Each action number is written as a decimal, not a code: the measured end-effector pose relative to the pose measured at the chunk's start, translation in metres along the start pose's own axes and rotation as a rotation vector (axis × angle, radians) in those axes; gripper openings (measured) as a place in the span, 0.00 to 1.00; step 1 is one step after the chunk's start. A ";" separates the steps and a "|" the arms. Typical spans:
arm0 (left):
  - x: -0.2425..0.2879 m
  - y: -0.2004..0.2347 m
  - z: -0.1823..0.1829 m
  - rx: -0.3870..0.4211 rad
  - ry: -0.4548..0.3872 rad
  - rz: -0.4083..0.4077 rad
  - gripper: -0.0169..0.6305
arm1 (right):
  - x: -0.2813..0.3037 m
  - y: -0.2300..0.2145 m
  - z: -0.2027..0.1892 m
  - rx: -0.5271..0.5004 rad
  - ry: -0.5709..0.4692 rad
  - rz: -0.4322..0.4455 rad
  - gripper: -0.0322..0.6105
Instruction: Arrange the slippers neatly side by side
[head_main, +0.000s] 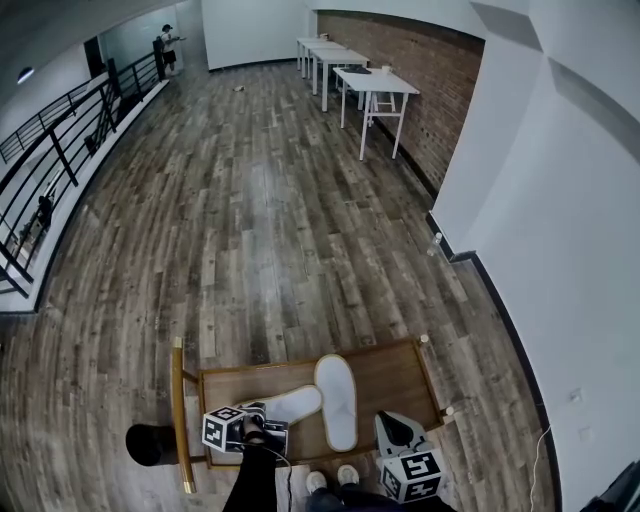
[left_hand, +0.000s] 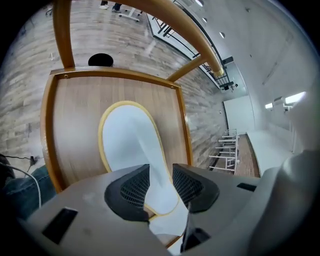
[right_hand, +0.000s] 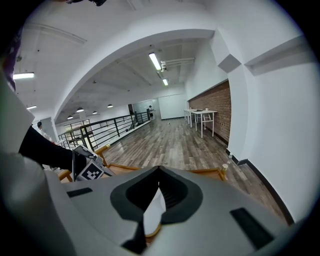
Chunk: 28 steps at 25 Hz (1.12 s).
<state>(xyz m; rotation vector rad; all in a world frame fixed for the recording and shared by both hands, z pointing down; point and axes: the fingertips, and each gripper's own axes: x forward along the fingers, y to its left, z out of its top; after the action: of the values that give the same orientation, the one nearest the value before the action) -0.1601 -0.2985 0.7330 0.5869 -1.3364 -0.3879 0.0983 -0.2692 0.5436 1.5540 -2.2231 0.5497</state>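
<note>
Two white slippers with tan sole edges lie on a wooden chair seat. One slipper lies lengthwise in the middle of the seat. The other slipper lies slantwise, its toe end touching the first. My left gripper is at this slanted slipper's near end. In the left gripper view the slipper runs under and between the jaws of the left gripper, which stand open without pressing on it. My right gripper hangs by the seat's front right corner; its jaws meet at the tips, with a slipper showing behind the gap.
The chair's curved backrest is on the left, and a black round object sits on the floor beside it. The person's shoes are in front of the seat. A railing runs along the left, white tables stand far back, and a white wall is on the right.
</note>
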 end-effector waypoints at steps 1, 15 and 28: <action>0.003 0.000 0.001 0.005 -0.005 0.009 0.21 | 0.000 0.000 -0.001 -0.002 0.004 0.001 0.05; 0.012 0.009 0.008 0.056 0.004 0.054 0.05 | 0.004 -0.005 -0.003 0.005 0.015 -0.020 0.05; -0.004 -0.024 0.019 0.542 0.170 0.005 0.04 | 0.006 0.008 -0.002 -0.003 0.002 0.012 0.05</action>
<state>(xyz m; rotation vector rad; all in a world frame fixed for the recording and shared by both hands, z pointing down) -0.1773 -0.3185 0.7182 1.0410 -1.2774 0.0389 0.0893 -0.2707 0.5475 1.5386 -2.2321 0.5506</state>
